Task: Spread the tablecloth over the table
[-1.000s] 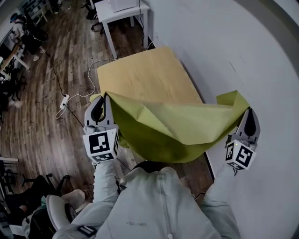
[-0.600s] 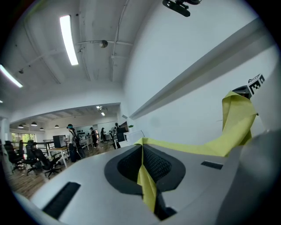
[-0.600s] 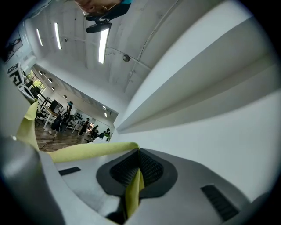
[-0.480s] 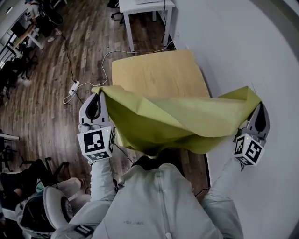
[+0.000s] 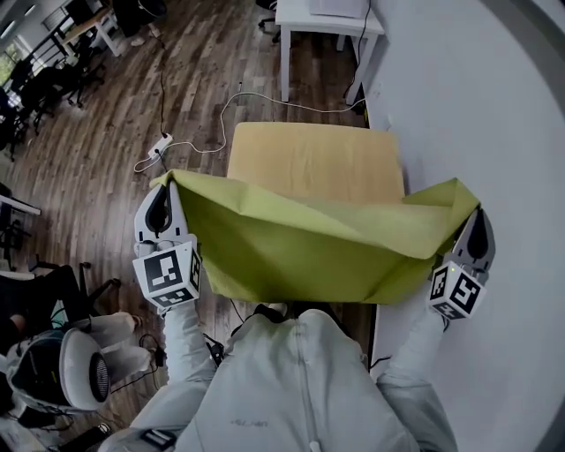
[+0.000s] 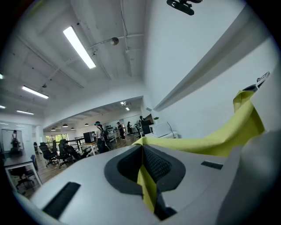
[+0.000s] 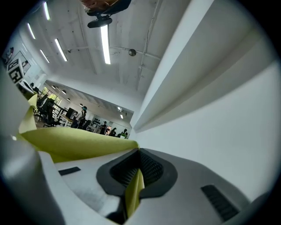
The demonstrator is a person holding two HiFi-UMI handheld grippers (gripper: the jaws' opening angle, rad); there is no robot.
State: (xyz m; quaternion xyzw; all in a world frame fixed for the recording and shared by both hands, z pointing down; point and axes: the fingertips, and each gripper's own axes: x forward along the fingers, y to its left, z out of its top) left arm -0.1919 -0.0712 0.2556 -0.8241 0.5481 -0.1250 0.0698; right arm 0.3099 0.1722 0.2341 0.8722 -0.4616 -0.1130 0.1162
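Observation:
A yellow-green tablecloth point(image 5: 309, 243) hangs stretched between my two grippers, sagging in folds over the near end of a small wooden table point(image 5: 313, 159). My left gripper point(image 5: 161, 196) is shut on the cloth's left corner, left of the table's near edge. My right gripper point(image 5: 477, 225) is shut on the right corner, past the table's right side by the white wall. In the left gripper view the cloth point(image 6: 147, 186) is pinched between the pads and runs off to the right. The right gripper view shows the cloth point(image 7: 134, 189) clamped in the jaws and stretching left.
A white wall point(image 5: 477, 97) runs along the table's right side. A white desk point(image 5: 331, 18) stands beyond the table. A white cable and power strip point(image 5: 159, 146) lie on the wooden floor at the left. An office chair point(image 5: 53, 375) sits at the lower left.
Both grippers have swung with the cloth, which now hangs wider and flatter across the table's near end. The table sits more squarely ahead in the head view.

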